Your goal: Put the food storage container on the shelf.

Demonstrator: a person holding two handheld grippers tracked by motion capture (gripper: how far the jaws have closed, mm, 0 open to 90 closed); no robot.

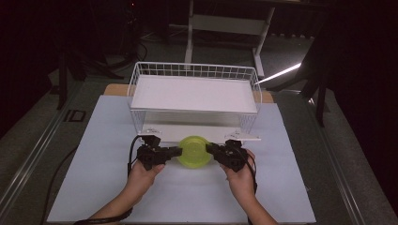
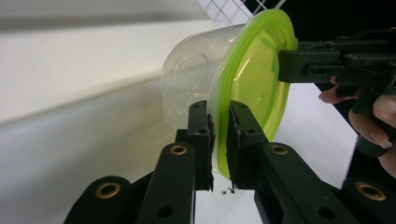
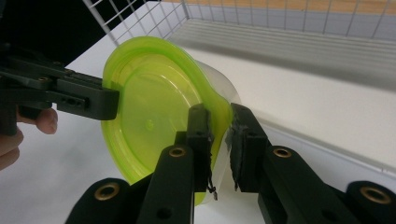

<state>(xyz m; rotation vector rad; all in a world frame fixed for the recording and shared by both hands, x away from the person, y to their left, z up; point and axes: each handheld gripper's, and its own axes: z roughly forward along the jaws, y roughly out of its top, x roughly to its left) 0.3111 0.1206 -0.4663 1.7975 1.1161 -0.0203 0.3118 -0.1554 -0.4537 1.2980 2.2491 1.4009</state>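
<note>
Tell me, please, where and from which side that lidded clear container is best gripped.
Grip the protruding rim of the green lid, coming in level from opposite sides. The tub is round and smooth, while the thin flat rim fits between pads. The left gripper and right gripper already pinch it that way.

Two grippers: left gripper (image 1: 174,151), right gripper (image 1: 211,149) (one per hand, at opposite edges of the lid). Two hands: left hand (image 1: 143,174), right hand (image 1: 240,174). One tub (image 2: 196,77), clear. One lid (image 1: 194,151), green, on the tub. One rack (image 1: 195,70) of white wire, with two shelves (image 1: 195,93) (upper and lower). One mat (image 1: 108,154), white. One table (image 1: 115,89), wooden edge showing behind the mat.
</note>
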